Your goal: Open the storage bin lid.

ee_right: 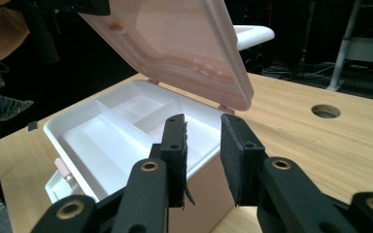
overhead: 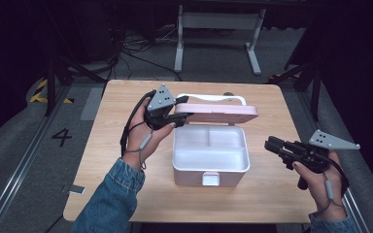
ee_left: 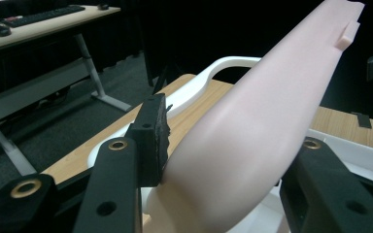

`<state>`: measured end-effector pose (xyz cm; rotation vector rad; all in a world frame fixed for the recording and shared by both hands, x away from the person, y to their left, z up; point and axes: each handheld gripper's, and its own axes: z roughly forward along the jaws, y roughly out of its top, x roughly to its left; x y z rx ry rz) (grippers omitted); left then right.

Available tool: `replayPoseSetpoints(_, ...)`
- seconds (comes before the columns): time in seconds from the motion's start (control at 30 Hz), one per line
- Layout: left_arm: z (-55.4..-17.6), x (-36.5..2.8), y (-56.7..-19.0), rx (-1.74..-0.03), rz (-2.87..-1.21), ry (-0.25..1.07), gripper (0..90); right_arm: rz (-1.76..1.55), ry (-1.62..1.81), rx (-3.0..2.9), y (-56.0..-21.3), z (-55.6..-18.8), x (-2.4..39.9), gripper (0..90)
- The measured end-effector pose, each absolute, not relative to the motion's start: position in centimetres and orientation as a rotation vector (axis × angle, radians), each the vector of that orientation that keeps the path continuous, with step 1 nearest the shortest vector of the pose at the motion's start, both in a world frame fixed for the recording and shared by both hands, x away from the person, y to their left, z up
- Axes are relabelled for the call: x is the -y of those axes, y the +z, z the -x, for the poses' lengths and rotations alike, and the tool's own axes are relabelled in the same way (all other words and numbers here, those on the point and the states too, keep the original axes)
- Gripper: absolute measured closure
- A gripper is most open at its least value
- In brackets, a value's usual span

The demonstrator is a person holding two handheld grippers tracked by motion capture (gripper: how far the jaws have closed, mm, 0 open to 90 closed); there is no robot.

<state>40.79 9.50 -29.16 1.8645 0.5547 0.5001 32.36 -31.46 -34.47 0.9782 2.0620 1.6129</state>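
The left gripper's [overhead: 177, 116] fingers clamp the raised pale-pink plastic lid [overhead: 218, 111] of the white compartmented box [overhead: 211, 156] mid-tabletop; it may slip and slam shut. The right gripper [overhead: 270, 144] waits beside it, fingers apparently narrowly parted and empty.

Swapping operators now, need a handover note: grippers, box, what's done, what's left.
Left gripper: jaws around the edge of the pink lid, holding it raised; its pad touches the lid in the left gripper view.
Right gripper: jaws apart with nothing between them, off the box's right side.
Box: white, mid-table, front latch released; the tray compartments look empty. White handle lies behind the lid.
Done: box unlatched, lid partly lifted.
Left: probably swing the lid fully open or let it down, whichever is wanted.
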Motion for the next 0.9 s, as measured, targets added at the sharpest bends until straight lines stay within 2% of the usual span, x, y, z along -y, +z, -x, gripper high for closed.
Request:
replayPoseSetpoints(0.6, -43.9, -9.0, -28.8, -0.604, -1.841, 0.548, 57.4, -1.007, 1.588, -2.074, -35.1, -32.8, 31.7, 71.5)
replayPoseSetpoints(0.9, -46.1, -8.8, -29.1, -0.658, -1.808, 0.524, 56.7, -1.007, 1.585, -2.076, -35.3, -33.0, 31.8, 70.3)
